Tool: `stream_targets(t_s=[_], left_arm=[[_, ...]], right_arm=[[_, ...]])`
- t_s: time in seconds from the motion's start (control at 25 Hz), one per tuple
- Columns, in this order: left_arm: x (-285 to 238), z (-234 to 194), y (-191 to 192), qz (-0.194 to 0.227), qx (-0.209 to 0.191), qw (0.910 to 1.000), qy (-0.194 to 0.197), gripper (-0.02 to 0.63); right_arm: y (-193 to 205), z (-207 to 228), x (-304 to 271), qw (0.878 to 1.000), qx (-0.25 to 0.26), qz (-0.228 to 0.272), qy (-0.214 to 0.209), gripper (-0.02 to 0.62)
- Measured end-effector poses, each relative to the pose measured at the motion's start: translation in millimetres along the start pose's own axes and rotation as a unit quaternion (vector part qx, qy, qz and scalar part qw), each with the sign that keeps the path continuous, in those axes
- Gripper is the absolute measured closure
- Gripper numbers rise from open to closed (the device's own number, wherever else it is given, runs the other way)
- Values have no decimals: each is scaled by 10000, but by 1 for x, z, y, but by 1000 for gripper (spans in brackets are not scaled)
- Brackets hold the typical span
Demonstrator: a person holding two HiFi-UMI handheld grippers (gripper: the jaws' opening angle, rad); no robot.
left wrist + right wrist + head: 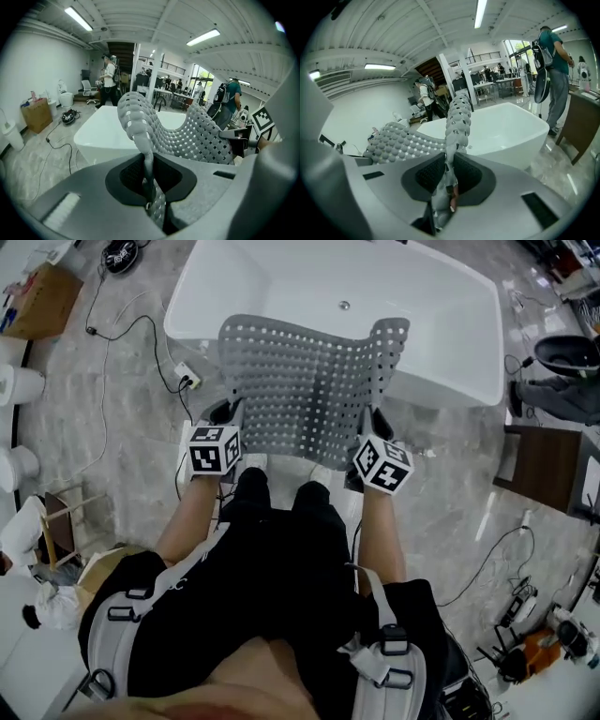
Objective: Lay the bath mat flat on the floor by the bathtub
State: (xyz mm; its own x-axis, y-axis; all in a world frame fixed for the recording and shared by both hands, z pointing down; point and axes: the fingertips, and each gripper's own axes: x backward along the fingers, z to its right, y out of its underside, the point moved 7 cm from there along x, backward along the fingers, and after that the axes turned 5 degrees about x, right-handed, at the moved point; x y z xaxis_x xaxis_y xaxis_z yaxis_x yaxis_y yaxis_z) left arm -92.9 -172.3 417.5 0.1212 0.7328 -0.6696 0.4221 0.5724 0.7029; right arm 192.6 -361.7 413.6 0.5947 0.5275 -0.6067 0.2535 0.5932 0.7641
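A grey perforated bath mat point(309, 390) hangs stretched between my two grippers, over the near rim of the white bathtub point(469, 324). My left gripper point(225, 418) is shut on the mat's near left corner. My right gripper point(372, 426) is shut on the near right corner. The mat sags in the middle and its far corners curl up. In the left gripper view the mat point(187, 133) runs up from the jaws in a fold, the tub point(101, 129) behind it. In the right gripper view the mat point(457, 122) rises from the pinched jaws, with the tub point(511, 126) beyond.
A marble-look floor point(141, 437) surrounds the tub. A white power strip point(187, 377) and cables lie on the floor left of the tub. A cardboard box point(42, 301) stands far left and a dark wooden cabinet point(544, 465) at right. People point(553, 70) stand in the background.
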Motion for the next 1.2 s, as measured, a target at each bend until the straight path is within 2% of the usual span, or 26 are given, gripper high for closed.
stream_targets(t_s=[0.24,0.36,0.56,0.68,0.88,1.2], left_arm=[[-88,-24,45,-723,162,9972,-4,566],[-110,-29,71,-1050,213,9942,24,566],[-140,-47,117,-1323,129,9911,-24,566],[-172,-62,157,-1422,76,9898,-70,566],[-243,-95,226,-1576,281,9871,-77,566],[-409,-134,354,-1634,402,9857,15,566]], right_arm=[[50,28,-83,9979,-217,-605,114,532],[81,42,-97,9954,-384,-857,180,532],[138,54,-116,9935,-515,-997,164,532],[187,70,-138,9903,-865,-1045,301,532],[270,106,-196,9814,-1458,-1137,525,532],[423,195,-325,9643,-2194,-1274,759,531]])
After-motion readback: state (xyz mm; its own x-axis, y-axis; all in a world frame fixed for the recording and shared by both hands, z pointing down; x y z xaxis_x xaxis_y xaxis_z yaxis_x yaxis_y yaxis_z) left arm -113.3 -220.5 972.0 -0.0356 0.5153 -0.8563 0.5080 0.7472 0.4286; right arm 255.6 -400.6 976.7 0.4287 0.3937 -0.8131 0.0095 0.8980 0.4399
